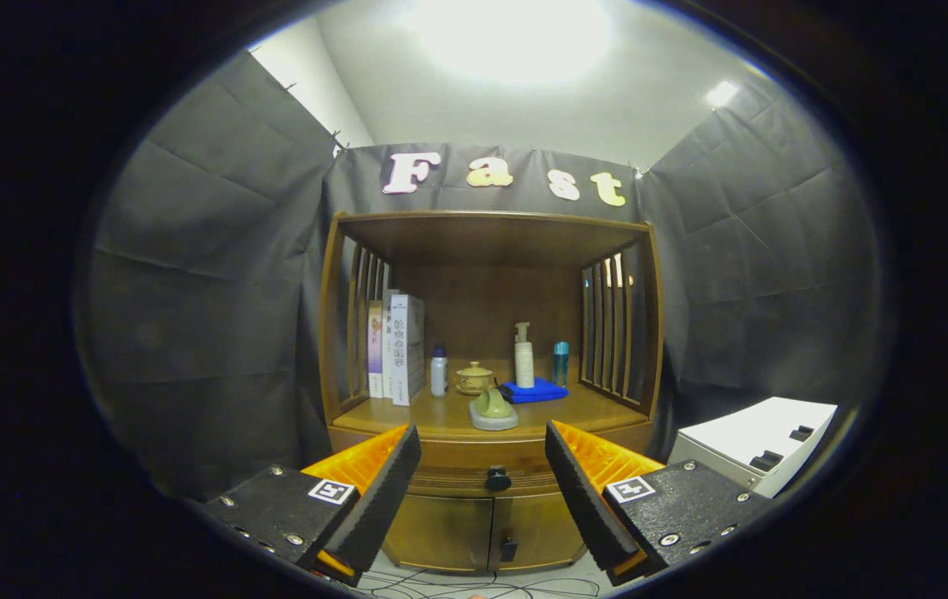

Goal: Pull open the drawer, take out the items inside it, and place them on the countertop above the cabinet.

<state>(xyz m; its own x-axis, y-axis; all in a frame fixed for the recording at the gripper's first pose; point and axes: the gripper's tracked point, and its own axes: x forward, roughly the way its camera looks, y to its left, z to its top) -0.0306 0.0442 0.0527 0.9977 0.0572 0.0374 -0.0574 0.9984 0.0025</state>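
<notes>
**Knob dead ahead, drawer shut**

Claw spread wide, gripping nothing, raised in front of the wooden cabinet and well apart from it. Fingers angled outward, with open space between them.

Straight ahead through that gap: the drawer, a shallow band running left to right just under the table and above the pair of lower doors. Closed, judging by the front sitting flush with the frame. Long axis horizontal, across the line of approach; face turned squarely toward the claw. Contents hidden.

At mid-front, the dark round knob, poking out toward the claw along the line of approach. Centred between the fingers, if anything a shade toward the right one. No sideways correction of note needed, in my judgement: a plain advance forward to bring the knob between the fingers, then a squeeze, then a pull straight back along the same line.

On the table above, already crowded: books upright at the left, a small white bottle, a lidded cup, a pump bottle on a blue cloth, a green object on a grey base near the front edge. Bare wood left mostly at the front corners, worth noting for placement later.

Off to the right, a white box, clear of the path.
</notes>
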